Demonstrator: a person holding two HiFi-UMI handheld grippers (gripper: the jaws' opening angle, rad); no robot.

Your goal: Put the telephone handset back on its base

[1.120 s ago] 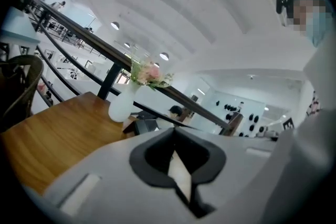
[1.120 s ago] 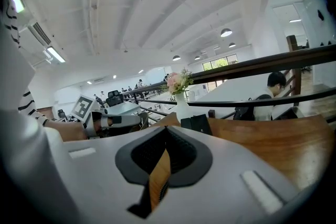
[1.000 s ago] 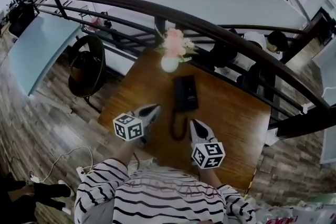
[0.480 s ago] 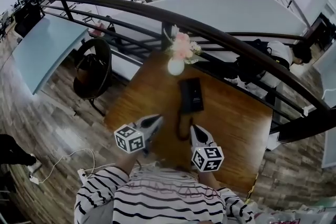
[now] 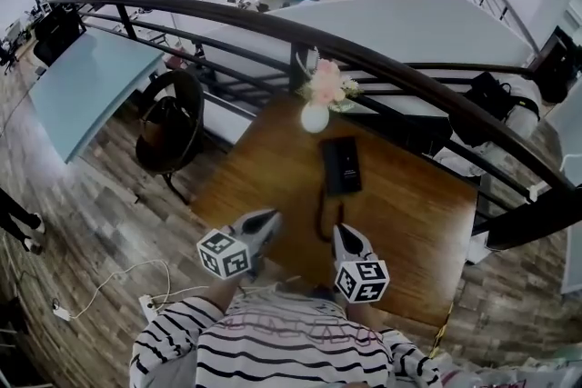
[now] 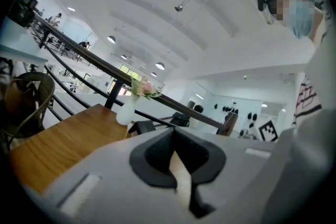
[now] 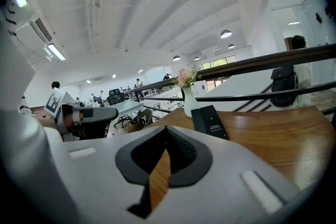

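I count one wooden table (image 5: 264, 168), one chair (image 5: 168, 118) left of the left gripper (image 5: 270, 215), two grippers, one telephone (image 5: 343, 165) and one vase (image 5: 315, 116). The left gripper and the right gripper (image 5: 340, 230) both have jaws closed on nothing. The telephone is a flat black slab ahead of the right gripper, apart from it. Its dark cord (image 5: 320, 215) trails back toward the gap between the grippers.

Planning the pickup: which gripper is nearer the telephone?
Right. The right gripper points straight at the telephone; the left gripper is farther off, to its left.
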